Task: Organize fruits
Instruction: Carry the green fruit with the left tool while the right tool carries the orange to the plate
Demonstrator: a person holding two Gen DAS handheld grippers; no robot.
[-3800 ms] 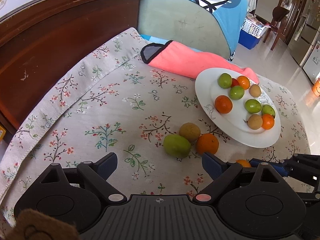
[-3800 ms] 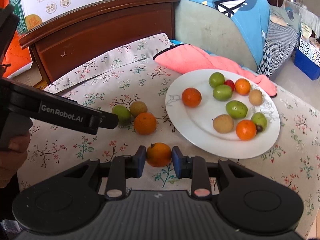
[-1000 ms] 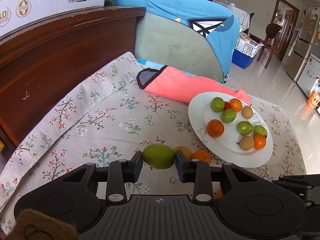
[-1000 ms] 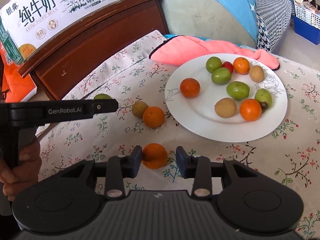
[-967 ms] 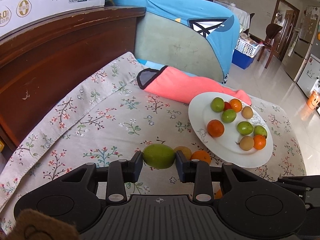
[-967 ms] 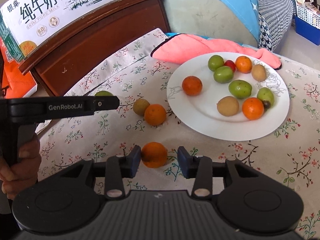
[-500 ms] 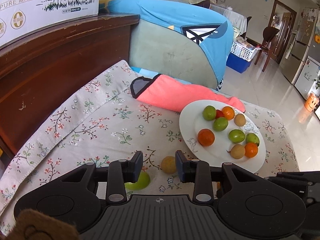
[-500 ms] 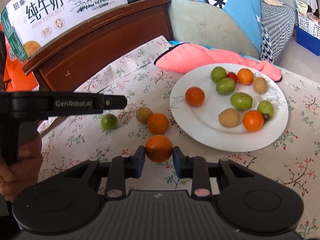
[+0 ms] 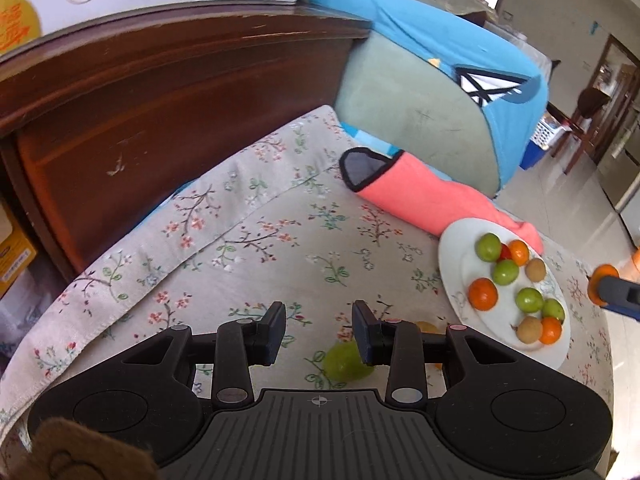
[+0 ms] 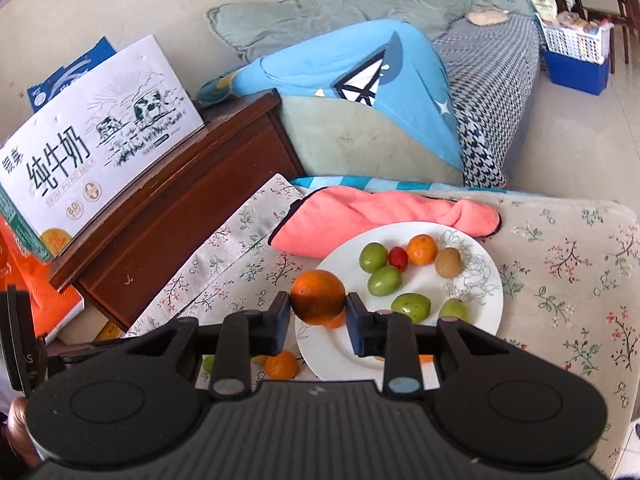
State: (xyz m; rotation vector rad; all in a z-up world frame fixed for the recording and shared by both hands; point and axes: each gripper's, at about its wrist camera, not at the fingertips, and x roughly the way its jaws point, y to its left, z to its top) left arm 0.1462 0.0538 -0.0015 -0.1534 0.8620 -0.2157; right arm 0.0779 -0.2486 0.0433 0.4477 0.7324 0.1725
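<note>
i have the right gripper (image 10: 318,312) clamped on an orange (image 10: 317,297); the fruit sits squarely between the pads, lifted clear of the floral cloth (image 10: 560,264), with the white plate (image 10: 486,280) just beyond and below the jaws; so i judge the step in hand is carrying this orange to the plate; the left gripper (image 9: 319,330) has its jaws apart and gripping nothing; a green fruit (image 9: 347,361) lies on the cloth under its right-hand finger, unheld; next i need to bring the orange forward over a bare patch of plate, on the near side clear of the fruit already there, lower it, then part the jaws; it is round, so it may roll once freed.
</note>
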